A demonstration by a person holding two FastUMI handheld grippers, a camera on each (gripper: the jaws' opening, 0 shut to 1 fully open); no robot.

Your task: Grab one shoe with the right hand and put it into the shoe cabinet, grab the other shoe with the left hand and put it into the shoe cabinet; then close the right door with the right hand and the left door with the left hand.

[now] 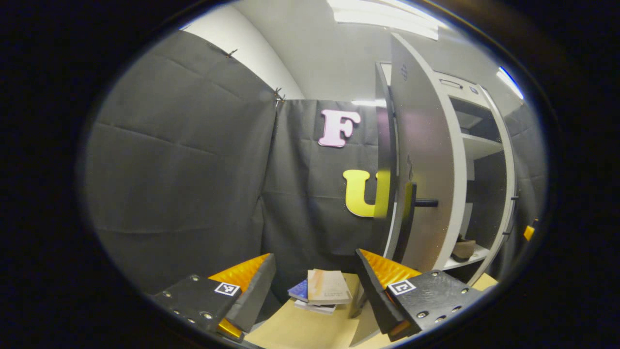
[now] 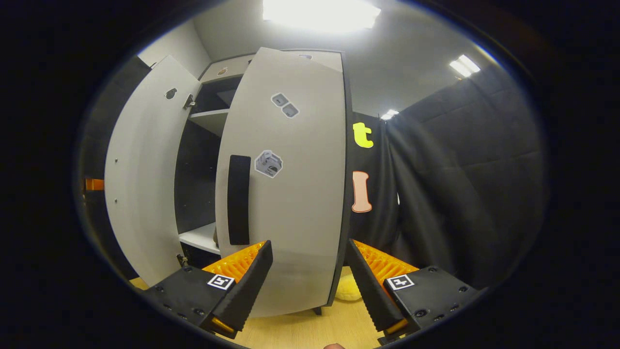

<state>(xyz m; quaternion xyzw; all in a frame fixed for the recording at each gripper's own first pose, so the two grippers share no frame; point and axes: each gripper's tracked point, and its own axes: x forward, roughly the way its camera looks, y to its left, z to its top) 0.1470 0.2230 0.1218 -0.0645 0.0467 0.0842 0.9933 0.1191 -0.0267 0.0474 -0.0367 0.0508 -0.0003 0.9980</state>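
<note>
The grey shoe cabinet (image 1: 484, 145) stands at the right of the left gripper view, and a tan shoe (image 1: 464, 248) rests on its lower shelf. The cabinet's left door (image 1: 426, 160) is swung out, edge-on to me, its black handle (image 1: 426, 202) sticking out. My left gripper (image 1: 315, 257) is open and holds nothing, left of that door. In the right gripper view the right door (image 2: 290, 194) stands partly closed right ahead, with a black handle (image 2: 239, 198). My right gripper (image 2: 308, 245) is open, its fingers either side of the door's lower part, apart from it.
A small stack of books (image 1: 322, 291) lies on the wooden surface (image 1: 300, 329) below the left gripper. A yellow soft object (image 2: 348, 288) lies past the right door's lower corner. The left door (image 2: 140, 169) stands wide open. Black cloth walls close in both sides.
</note>
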